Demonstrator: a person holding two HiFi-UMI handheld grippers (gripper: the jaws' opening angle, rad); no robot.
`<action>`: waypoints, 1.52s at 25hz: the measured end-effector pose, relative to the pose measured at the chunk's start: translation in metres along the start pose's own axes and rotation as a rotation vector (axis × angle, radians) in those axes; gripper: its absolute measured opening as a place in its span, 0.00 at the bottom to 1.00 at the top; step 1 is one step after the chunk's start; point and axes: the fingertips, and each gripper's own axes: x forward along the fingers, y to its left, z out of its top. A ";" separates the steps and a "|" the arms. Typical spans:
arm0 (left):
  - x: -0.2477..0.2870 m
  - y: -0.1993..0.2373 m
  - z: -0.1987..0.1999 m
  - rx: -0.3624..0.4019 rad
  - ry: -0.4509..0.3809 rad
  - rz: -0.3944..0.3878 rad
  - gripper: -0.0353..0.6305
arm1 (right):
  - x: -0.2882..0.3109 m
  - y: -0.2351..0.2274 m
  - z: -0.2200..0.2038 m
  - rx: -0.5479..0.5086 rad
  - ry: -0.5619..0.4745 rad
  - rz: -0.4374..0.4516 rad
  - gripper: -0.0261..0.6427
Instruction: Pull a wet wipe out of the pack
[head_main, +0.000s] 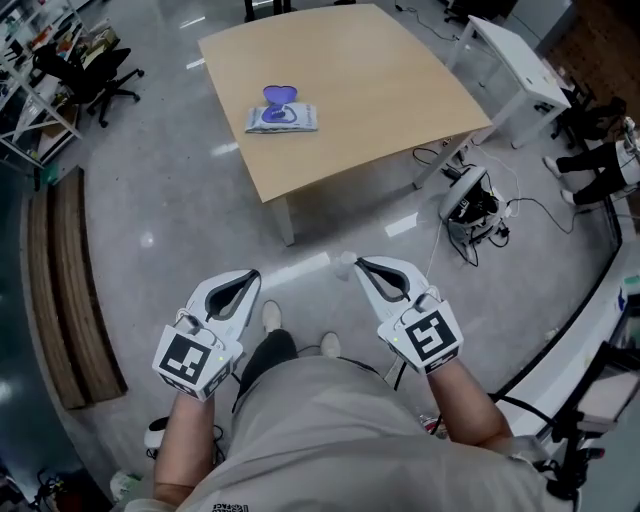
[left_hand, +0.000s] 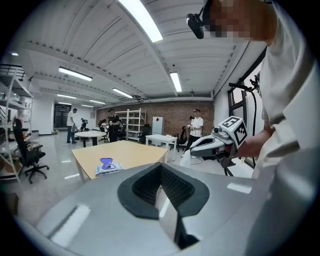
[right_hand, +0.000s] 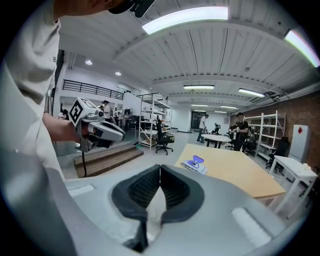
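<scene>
I stand on the grey floor with both grippers held low in front of me, in the lower half of the head view. My left gripper (head_main: 255, 274) sits lower left and my right gripper (head_main: 360, 263) lower right, well apart from each other, and both point up the frame toward the table (head_main: 400, 90).

In the left gripper view my left jaws are together. The dark ribbed pads (left_hand: 172, 187) meet at the tips, and there is nothing between them. The right gripper view shows the same for my right jaws: the tips are pressed shut, with only a pale teardrop gap behind them and nothing caught in it.

The wet wipe pack (head_main: 281, 118) lies flat on the light wooden table, in the upper middle of the head view near the table's left edge, far from both grippers. A purple piece (head_main: 280, 96) stands on top of it. It may be a lid flipped up, but it is too small for me to be sure. The pack shows again left of centre in the left gripper view (left_hand: 108, 168) and right of centre in the right gripper view (right_hand: 195, 165).

A white table (head_main: 515, 60) stands at the upper right, a black office chair (head_main: 100, 70) at the upper left, and a wooden bench (head_main: 70, 290) runs down the left edge.
</scene>
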 end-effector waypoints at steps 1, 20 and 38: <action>-0.005 -0.013 -0.002 -0.003 -0.002 0.008 0.06 | -0.010 0.004 -0.005 -0.001 -0.002 0.016 0.04; -0.119 -0.108 -0.025 0.029 -0.001 -0.065 0.06 | -0.097 0.123 -0.009 -0.004 -0.032 -0.033 0.04; -0.272 -0.126 -0.077 0.011 -0.008 -0.150 0.06 | -0.123 0.297 0.008 0.007 -0.022 -0.063 0.04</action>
